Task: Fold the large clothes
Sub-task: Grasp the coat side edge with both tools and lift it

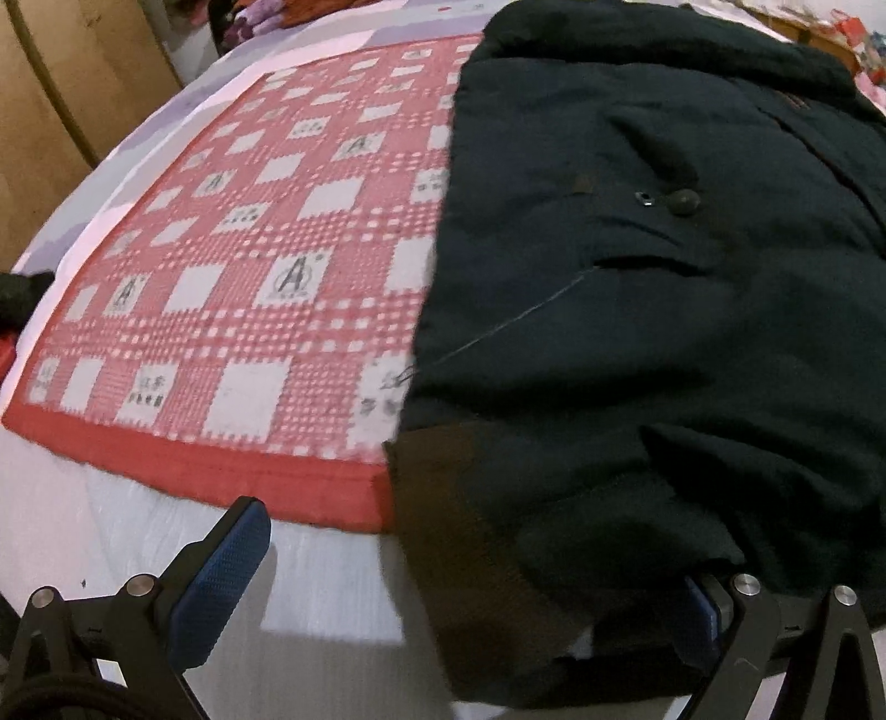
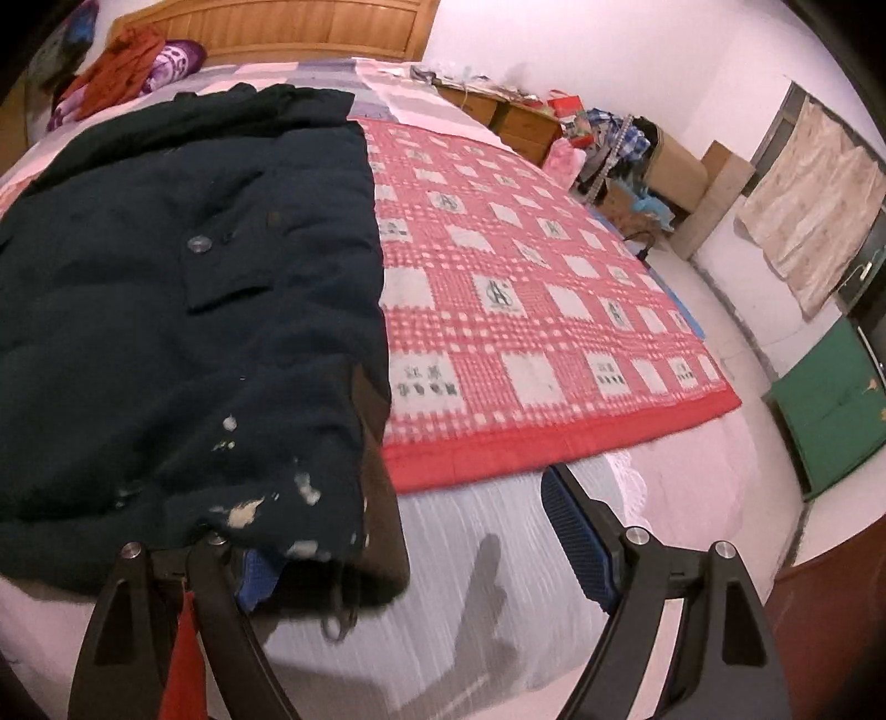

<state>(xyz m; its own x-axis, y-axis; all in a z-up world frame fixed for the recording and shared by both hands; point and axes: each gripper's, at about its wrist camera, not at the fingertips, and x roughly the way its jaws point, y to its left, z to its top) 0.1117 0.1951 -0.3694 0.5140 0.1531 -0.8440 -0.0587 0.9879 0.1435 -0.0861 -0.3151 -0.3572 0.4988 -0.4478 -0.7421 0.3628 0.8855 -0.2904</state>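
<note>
A large dark green coat (image 1: 637, 288) lies flat on the bed, over a red-and-white checked blanket (image 1: 249, 266). In the left wrist view its hem corner with brown lining (image 1: 443, 515) reaches in between the fingers of my left gripper (image 1: 465, 598), which stands open; the right finger is partly under the cloth. In the right wrist view the coat (image 2: 177, 310) fills the left side, its paint-flecked hem draped over the left finger of my right gripper (image 2: 415, 554). That gripper is open wide, its right pad (image 2: 576, 531) above bare white sheet.
The blanket (image 2: 531, 310) covers the bed's right half, with white sheet (image 2: 498, 609) along the near edge. A wooden headboard (image 2: 277, 27), heaped clothes (image 2: 133, 66), a nightstand (image 2: 520, 122), boxes (image 2: 664, 160) and a green board (image 2: 825, 399) surround the bed.
</note>
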